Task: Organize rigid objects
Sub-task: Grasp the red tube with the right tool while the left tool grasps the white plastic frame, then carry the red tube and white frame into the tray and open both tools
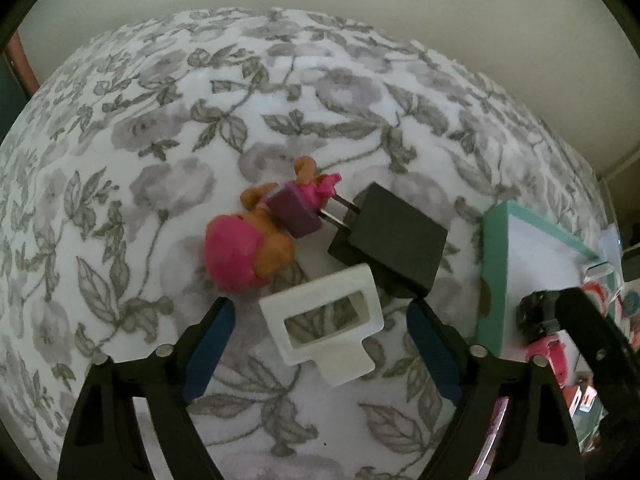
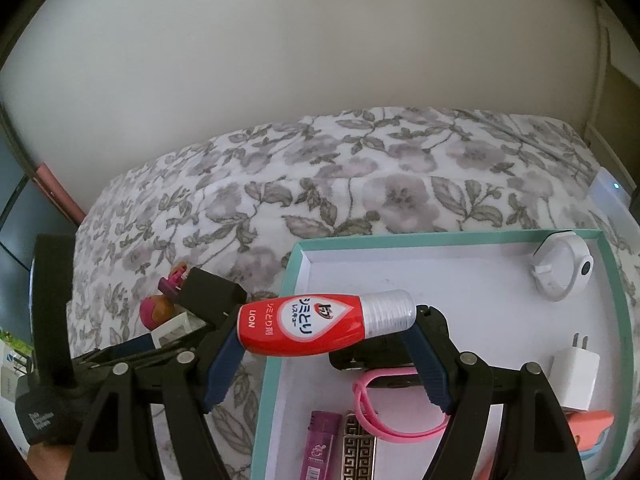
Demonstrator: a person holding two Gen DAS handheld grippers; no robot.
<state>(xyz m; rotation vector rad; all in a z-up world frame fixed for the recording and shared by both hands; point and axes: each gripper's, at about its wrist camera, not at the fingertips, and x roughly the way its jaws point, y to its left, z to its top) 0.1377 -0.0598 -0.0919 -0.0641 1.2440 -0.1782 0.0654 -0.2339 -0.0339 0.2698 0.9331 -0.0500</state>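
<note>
- Bottle [image 2: 326, 322] is held crosswise in the right gripper [image 2: 324, 354]; its red base bears on one blue pad and its silver cap on the other; jaws stand fairly wide because the bottle spans them lengthwise.
- Tray [image 2: 448, 238] lies on the floral bedspread [image 2: 360, 184], teal rim up; the bottle hangs over its left edge, part over the white floor, part over the cloth.
- Carry the bottle further in over the bare floor near the tray's far-left corner; the near edge is already taken by a pink band [image 2: 396, 412], a purple tube [image 2: 320, 448] and a white charger [image 2: 574, 376]; a small white camera [image 2: 564, 270] sits in the far-right corner.
- Lower until the bottle nearly rests on the floor before releasing; a round body will probably roll if dropped.
- Left gripper [image 1: 320, 344] is open and holds nothing; a white frame piece [image 1: 324, 320] lies on the cloth between its fingers, untouched.
- Close on the frame's long sides, not its tab; keep clear of the black plug [image 1: 392, 240] and the pink toy figure [image 1: 252, 248] just beyond it, left of the tray's outer wall.
</note>
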